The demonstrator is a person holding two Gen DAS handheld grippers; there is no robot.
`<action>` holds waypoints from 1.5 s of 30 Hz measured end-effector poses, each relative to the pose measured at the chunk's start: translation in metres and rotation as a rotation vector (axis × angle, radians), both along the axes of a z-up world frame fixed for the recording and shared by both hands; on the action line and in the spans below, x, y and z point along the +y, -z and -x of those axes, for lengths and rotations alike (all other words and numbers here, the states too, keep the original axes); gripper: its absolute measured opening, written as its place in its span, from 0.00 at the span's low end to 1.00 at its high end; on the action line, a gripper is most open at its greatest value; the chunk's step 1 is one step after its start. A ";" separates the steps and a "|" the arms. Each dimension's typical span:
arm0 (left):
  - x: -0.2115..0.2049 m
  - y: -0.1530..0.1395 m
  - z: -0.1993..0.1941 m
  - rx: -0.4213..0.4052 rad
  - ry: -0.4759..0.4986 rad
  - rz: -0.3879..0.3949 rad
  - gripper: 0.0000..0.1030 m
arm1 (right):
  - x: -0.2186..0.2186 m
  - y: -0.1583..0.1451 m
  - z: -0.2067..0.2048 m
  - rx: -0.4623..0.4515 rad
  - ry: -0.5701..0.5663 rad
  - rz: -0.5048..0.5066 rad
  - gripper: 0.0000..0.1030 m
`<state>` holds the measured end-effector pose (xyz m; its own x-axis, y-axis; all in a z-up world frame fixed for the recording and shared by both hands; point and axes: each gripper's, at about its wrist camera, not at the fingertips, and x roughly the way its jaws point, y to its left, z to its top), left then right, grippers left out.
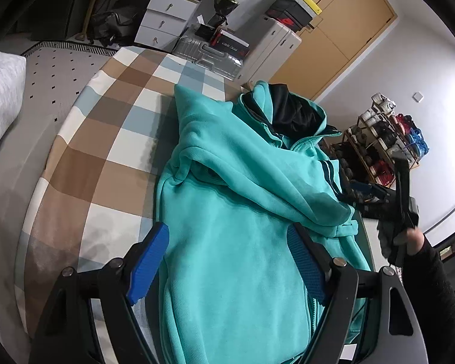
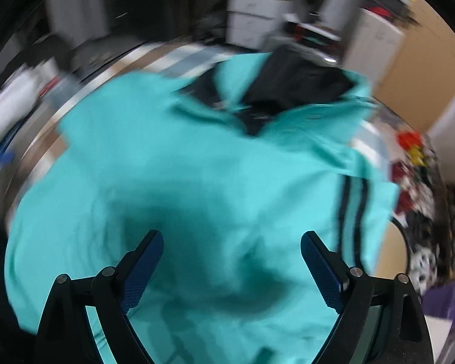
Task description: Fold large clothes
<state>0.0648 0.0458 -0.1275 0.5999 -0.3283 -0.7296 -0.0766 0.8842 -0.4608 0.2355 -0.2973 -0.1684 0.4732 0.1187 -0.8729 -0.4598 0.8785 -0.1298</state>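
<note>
A teal zip jacket (image 1: pixel 233 212) with a black-lined collar (image 1: pixel 291 115) lies on a checked cloth (image 1: pixel 112 127), its sleeves folded in across the body. My left gripper (image 1: pixel 227 261) is open above the jacket's lower body, blue pads on either side, holding nothing. The right gripper shows in the left wrist view as a black tool (image 1: pixel 400 206) in a hand, raised off to the jacket's right. In the blurred right wrist view the right gripper (image 2: pixel 232 267) is open over the jacket (image 2: pixel 182 166), empty.
A grey pillow (image 1: pixel 0 97) and dotted grey sheet (image 1: pixel 54 75) lie left. White drawers (image 1: pixel 163 15), a silver case (image 1: pixel 209 57) and stacked boxes (image 1: pixel 291 9) stand behind. A shoe rack (image 1: pixel 379 145) stands right, near a tan door (image 1: pixel 342 36).
</note>
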 end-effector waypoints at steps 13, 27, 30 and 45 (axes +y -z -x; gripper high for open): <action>-0.003 0.001 -0.001 0.007 0.007 -0.018 0.74 | -0.012 0.062 -0.005 0.194 0.025 0.065 0.31; -0.007 0.005 -0.003 0.020 0.001 -0.040 0.74 | -0.061 0.007 -0.050 -0.068 0.399 -0.001 0.15; -0.008 0.005 -0.005 0.024 -0.008 -0.048 0.74 | -0.076 0.040 -0.076 0.032 0.497 0.038 0.24; -0.007 0.008 -0.004 0.057 -0.056 -0.078 0.74 | 0.028 -0.026 -0.033 -0.130 0.184 -0.339 0.76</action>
